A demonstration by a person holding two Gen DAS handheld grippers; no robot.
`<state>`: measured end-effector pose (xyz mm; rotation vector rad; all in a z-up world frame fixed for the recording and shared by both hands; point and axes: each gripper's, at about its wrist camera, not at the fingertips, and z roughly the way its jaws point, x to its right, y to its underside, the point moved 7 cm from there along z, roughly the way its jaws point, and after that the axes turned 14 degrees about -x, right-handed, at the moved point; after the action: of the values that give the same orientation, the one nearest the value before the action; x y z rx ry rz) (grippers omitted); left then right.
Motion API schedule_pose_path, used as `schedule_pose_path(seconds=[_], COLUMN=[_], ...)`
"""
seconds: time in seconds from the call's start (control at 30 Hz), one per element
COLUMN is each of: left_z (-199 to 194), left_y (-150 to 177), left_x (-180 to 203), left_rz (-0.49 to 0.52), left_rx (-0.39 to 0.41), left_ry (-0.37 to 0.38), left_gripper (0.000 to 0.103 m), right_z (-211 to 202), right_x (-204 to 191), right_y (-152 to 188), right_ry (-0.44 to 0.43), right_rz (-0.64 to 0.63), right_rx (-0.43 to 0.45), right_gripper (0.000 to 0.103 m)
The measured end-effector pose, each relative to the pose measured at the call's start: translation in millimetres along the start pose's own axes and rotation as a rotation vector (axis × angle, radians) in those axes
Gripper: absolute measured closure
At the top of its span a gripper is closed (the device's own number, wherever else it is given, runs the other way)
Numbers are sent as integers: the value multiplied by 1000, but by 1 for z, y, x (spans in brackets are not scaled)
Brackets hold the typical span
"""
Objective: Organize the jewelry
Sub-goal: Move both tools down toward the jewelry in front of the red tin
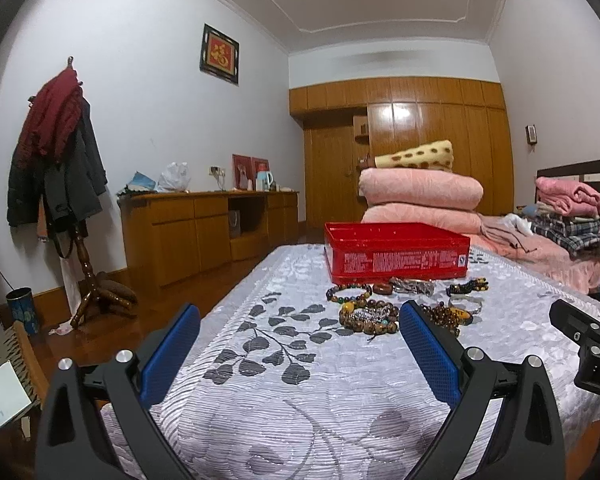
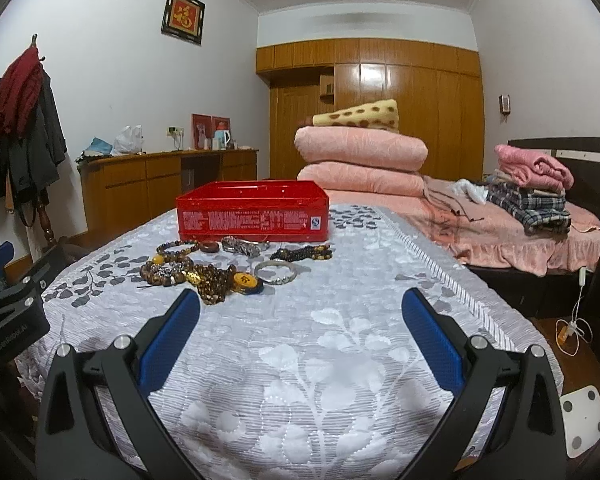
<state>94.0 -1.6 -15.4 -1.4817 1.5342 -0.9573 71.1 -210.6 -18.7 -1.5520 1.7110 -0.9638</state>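
Jaws wide on both sides, nothing held. Your left gripper (image 1: 300,334) and right gripper (image 2: 300,320) hover low over the near part of the counter (image 2: 340,360), side by side, fingers pointing toward the far end.

Jewelry sits in a loose cluster on the patterned cloth, just this side of the red tin (image 2: 253,212): bead bracelets (image 2: 168,270), a yellow pendant (image 2: 245,280), a silver bangle (image 2: 276,272), a dark bead strand (image 2: 302,254), a metal link piece (image 2: 244,246). Several pieces overlap or touch; the bangle lies slightly apart to the right.

Tin is open-topped and stands directly behind the pile, likely so pieces travel only a short way into it. Its inside is hidden from both views.

Judgement: task at its start, no piece yet lifted. From the left wrist view the right jaw finger already overlaps the beads, so your left gripper seems better lined up for a first pick. Tangled strands may drag neighbours; the bangle looks the cleanest single grasp.
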Motion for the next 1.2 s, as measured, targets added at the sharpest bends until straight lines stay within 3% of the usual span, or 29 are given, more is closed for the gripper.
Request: schedule_pose_path(seconds=[0.17, 0.47, 0.97, 1.17, 1.2], left_z=[14, 55, 90, 105, 106], left_y=[-1, 1, -11, -14, -14], left_x=[6, 10, 12, 13, 13], left_rz=[26, 30, 45, 38, 38], left_rx=[-62, -259, -409, -452, -459], left_ry=[4, 49, 68, 84, 87], left_gripper=[6, 7, 17, 18, 19], right_z=[12, 46, 72, 84, 87], right_x=[-1, 2, -24, -31, -32], right_y=[0, -1, -24, -31, -32], right_ry=[-6, -47, -112, -117, -123], right_rz=[-10, 16, -8, -12, -14], right_rx=[-45, -205, -299, -333, -345], right_gripper=[5, 5, 6, 10, 15])
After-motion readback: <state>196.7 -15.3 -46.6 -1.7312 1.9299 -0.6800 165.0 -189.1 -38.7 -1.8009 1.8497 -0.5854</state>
